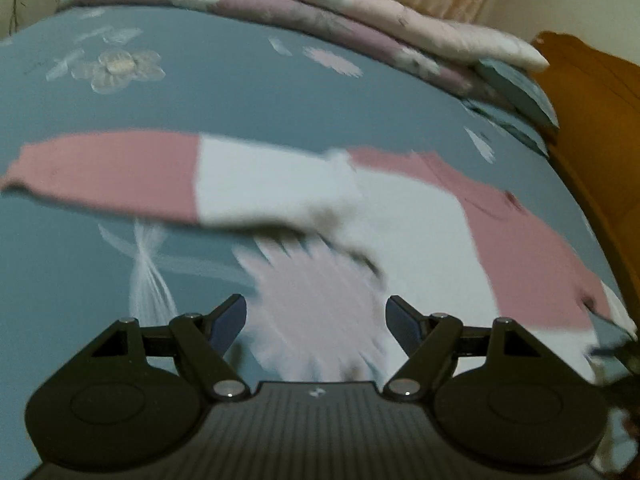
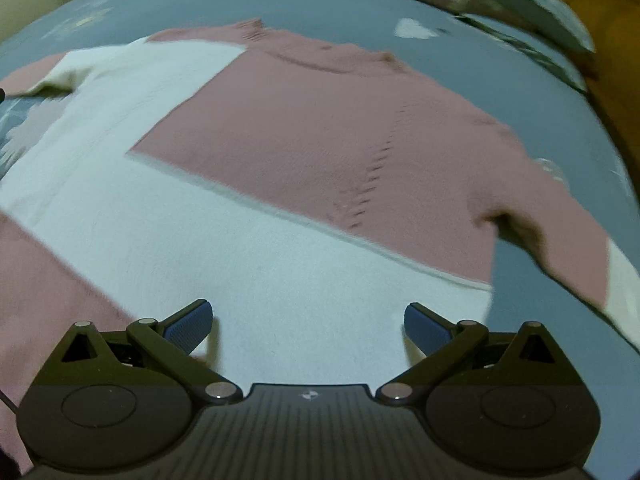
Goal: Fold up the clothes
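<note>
Right wrist view: the right gripper (image 2: pixel 308 320) is seen with jaws spread wide and empty above a pink-and-white sweater (image 2: pixel 320 128) laid flat on a blue floral bedsheet (image 2: pixel 340 4).
Jaws of the left gripper (image 1: pixel 316 316) are likewise parted, nothing held, over the sheet beside the sweater's outstretched sleeve (image 1: pixel 120 172); folded quilts (image 1: pixel 320 4) are stacked beyond.

Blue-grey floral bedsheet (image 1: pixel 240 92) fills the view; folded pink quilts (image 1: pixel 320 4) at twelve o'clock. Orange-brown wooden floor (image 1: pixel 600 120) at two o'clock; dim light.
</note>
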`<state>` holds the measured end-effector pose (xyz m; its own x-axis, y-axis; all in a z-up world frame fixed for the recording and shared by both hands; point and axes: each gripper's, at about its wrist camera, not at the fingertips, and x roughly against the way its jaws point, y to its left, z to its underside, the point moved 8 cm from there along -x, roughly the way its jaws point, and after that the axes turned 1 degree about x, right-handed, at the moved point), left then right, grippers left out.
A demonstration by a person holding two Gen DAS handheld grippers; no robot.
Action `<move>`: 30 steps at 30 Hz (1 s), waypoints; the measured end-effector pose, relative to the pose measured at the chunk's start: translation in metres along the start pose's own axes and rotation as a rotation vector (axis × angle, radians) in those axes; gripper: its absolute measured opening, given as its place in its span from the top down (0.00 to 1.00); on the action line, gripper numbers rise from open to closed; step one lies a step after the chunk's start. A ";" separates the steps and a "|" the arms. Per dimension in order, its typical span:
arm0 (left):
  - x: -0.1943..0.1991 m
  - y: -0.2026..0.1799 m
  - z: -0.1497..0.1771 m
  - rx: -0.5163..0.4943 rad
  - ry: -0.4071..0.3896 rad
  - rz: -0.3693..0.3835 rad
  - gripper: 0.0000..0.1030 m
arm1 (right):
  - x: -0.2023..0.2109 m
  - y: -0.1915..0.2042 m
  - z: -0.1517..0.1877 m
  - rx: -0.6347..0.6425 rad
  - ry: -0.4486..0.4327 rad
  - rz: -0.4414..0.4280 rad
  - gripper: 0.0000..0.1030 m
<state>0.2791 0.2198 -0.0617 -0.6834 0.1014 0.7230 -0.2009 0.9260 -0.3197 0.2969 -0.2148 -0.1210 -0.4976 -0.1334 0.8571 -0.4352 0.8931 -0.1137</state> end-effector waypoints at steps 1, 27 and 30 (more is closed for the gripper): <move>-0.006 0.009 -0.012 0.005 -0.011 -0.003 0.28 | 0.003 0.000 -0.002 -0.018 -0.001 0.023 0.00; -0.090 0.009 -0.094 -0.118 0.054 0.311 0.37 | 0.027 0.035 -0.052 -0.068 -0.004 0.139 0.00; -0.123 -0.013 -0.080 -0.170 0.141 0.304 0.37 | 0.029 0.033 -0.048 -0.080 0.008 0.156 0.00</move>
<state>0.4218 0.2239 -0.0974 -0.5884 0.4194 0.6913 0.1243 0.8917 -0.4351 0.3044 -0.1683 -0.0759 -0.5478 0.0125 0.8365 -0.2919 0.9342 -0.2052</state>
